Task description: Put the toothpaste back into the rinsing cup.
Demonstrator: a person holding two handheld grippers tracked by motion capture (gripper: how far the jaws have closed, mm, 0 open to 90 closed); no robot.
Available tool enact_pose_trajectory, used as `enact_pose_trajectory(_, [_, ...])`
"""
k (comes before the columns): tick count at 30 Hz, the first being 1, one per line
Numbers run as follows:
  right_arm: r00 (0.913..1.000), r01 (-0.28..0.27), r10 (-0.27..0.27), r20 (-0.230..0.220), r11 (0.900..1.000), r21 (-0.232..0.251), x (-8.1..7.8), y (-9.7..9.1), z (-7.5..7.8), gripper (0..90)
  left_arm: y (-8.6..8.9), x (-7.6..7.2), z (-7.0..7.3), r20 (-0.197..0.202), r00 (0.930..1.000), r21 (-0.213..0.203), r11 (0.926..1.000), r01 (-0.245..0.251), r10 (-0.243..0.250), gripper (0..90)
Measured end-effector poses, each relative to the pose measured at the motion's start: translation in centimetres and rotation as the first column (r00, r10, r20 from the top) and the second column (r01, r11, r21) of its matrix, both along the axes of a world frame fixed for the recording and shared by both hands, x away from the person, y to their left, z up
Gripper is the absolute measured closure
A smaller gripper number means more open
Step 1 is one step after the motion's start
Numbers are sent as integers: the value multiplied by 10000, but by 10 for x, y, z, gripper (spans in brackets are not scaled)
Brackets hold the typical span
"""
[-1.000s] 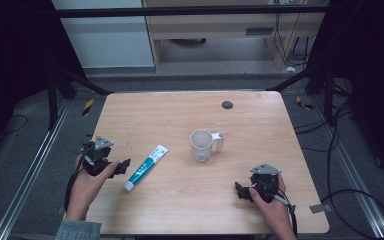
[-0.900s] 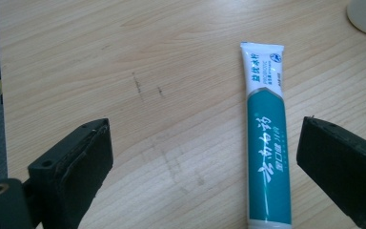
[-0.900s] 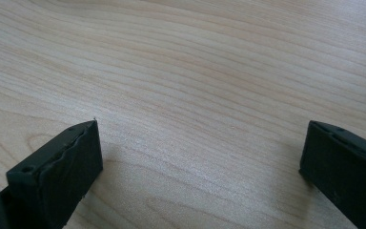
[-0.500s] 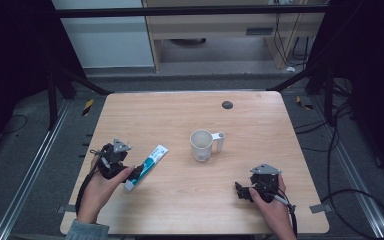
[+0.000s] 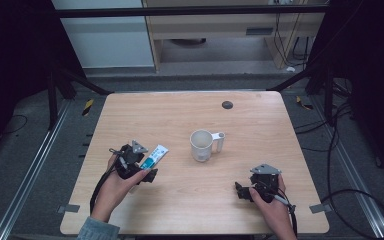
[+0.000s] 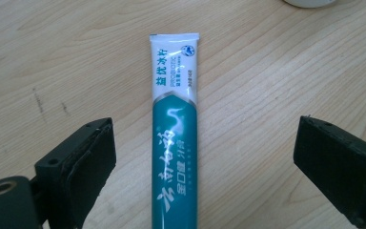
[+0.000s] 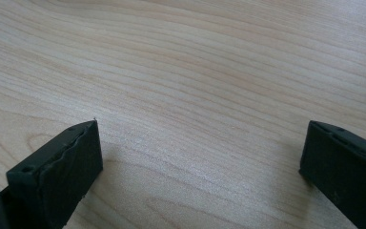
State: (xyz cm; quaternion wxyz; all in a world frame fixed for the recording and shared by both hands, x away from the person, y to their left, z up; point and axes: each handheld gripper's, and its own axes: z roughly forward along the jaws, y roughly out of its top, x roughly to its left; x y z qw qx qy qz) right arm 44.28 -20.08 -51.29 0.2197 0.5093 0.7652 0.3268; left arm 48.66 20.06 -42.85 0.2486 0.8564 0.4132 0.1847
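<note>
- Your left gripper sits at the lower left of the high view, over the near end of the tube. Its jaws are spread wide.
- In the left gripper view the tube runs straight up the middle of the frame between the two jaws, with clear wood on both sides. Neither jaw touches it.
- The tube lies flat on the table, crimped white end pointing away from you. The lower body is teal, the upper part white.
- The writing is Chinese, in blue on the white part and in white on the teal. A line of small Latin print beside it looks like "PROBIOTIC", but it is too small to be sure.
- The mug stands upright at the centre of the high view, handle to the right, well apart from the tube.
- Your right gripper is at the lower right of the high view. Its jaws are spread wide over bare wood and hold nothing.
</note>
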Motion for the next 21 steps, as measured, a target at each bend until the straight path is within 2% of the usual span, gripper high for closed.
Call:
enact_pose_trajectory(1, [10000, 0, 0, 0, 10000, 0, 0, 0, 0, 6, 0, 0, 0, 0, 10000, 0, 10000, 0, 0, 63])
enact_pose_trajectory(2, [10000, 3, -3, -10, 10000, -6, 0, 0, 0, 6, -3, 4, 0, -49, 10000, 229, 9997, 31, -30, 63])
enact_pose_trajectory(6, [10000, 3, -3, -3, 10000, -3, 0, 0, 0, 5, -7, 11, 0, -199, 9998, 385, 9992, 106, -99, 62])
enact_pose_trajectory(8, [10000, -27, 27, 7, 10000, 4, 1, 0, 0, 4, -8, 16, -2, -324, 9994, 449, 9989, 108, -93, 62])
enact_pose_trajectory(12, [10000, -43, 43, -39, 10000, 47, 2, -1, 0, 4, -9, 21, -2, -223, 9997, 448, 9990, 57, -48, 62])
enact_pose_trajectory(17, [10000, -65, 65, 7, 10000, 9, 4, -2, 0, 4, -9, 26, -3, -381, 9993, 471, 9989, 79, -61, 57])
enact_pose_trajectory(21, [9999, -141, 141, 8, 9999, -11, 7, -2, 0, 4, -9, 31, -5, -572, 9984, 678, 9977, 40, -1, 52])
